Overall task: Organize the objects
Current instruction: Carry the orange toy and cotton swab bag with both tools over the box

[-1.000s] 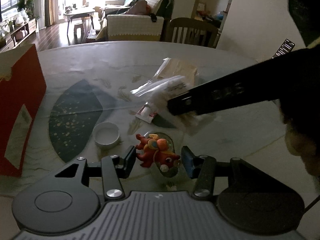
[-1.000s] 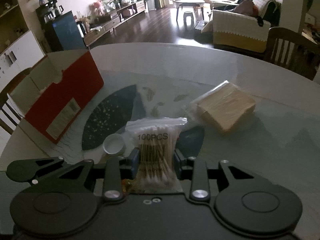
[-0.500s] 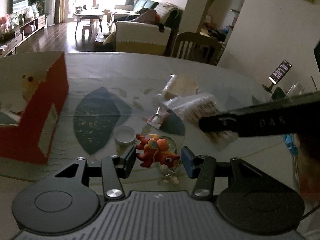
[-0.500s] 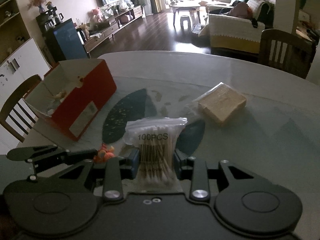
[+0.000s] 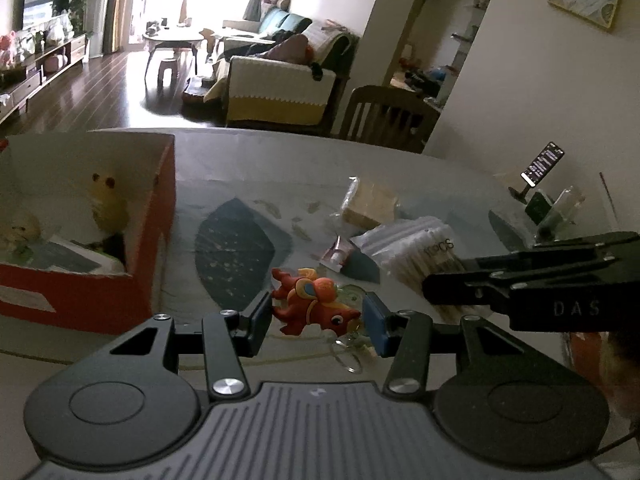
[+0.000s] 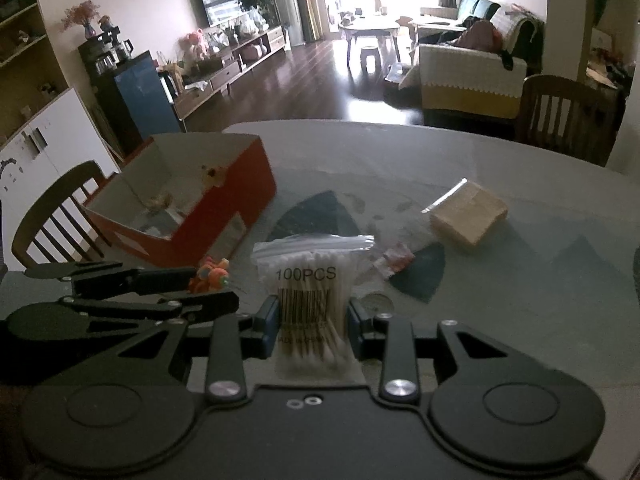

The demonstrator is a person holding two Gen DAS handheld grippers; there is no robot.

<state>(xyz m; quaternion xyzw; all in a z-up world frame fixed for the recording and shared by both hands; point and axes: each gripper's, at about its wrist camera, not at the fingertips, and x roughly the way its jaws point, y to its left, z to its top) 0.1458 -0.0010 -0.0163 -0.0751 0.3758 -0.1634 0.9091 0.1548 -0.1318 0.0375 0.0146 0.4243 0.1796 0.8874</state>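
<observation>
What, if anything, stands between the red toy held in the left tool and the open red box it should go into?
Nothing visible does. The red toy is clamped in the left tool, lifted above the table. The red box sits to its left with its top open and only bare tabletop between them.

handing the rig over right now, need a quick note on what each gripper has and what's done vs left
Left gripper: shut on the red toy keychain, lifted off the table.
Right gripper: shut on the bag of cotton swabs, also lifted.
Red box: open, at the table's left, with a yellow plush and a few other items already in it.
Left on the table: wrapped tan block, small red-and-white packet, round white lid.
Probably next: drop both held items into the box, then collect the remaining three.
</observation>
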